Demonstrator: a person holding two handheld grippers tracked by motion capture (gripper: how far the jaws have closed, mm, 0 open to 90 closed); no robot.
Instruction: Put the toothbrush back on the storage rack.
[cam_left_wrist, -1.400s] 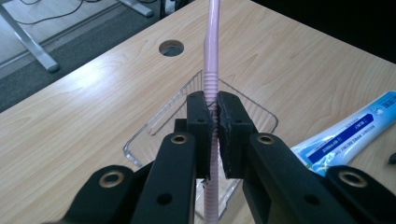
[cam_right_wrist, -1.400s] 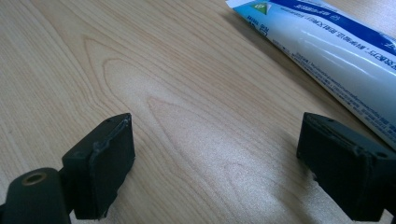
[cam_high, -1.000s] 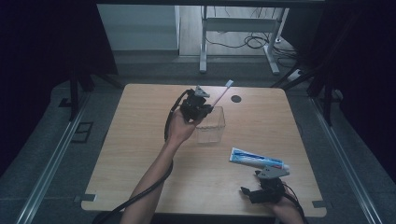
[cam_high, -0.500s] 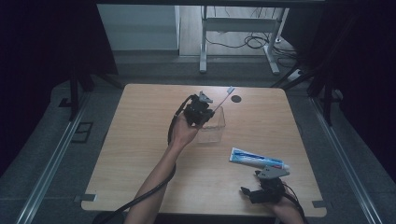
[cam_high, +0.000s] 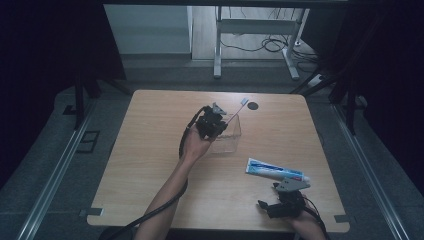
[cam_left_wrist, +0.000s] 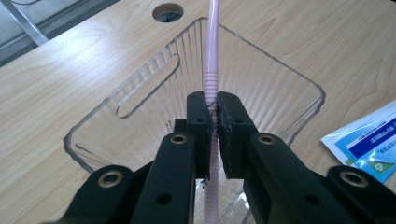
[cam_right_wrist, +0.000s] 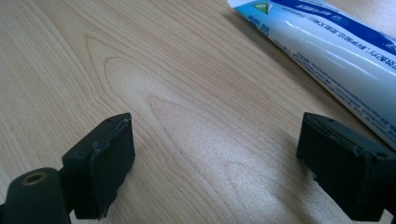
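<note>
A pink toothbrush (cam_left_wrist: 212, 60) was clamped at the ribbed part of its handle between the left tongs (cam_left_wrist: 213, 122), its handle end pointing down into a clear plastic bin (cam_left_wrist: 116, 135) at the middle of the desk (cam_high: 150, 130) and its head (cam_high: 244, 101) slanting up over the bin's far right corner. The brush looked light, stiff and slim, with a smooth shaft apt to slip or swivel in a grip, so the ribbed section seemed the best place to hold it. The bin, thin-walled and ridged, seemed light enough to shift if nudged. Near and to the right, a blue-and-white toothpaste tube (cam_high: 275, 170) lay flat on the desk, soft-bodied by the look of it. Just beyond its near side the right tongs (cam_right_wrist: 215, 168) rested low over the wood, jaws wide apart and holding nothing.
</note>
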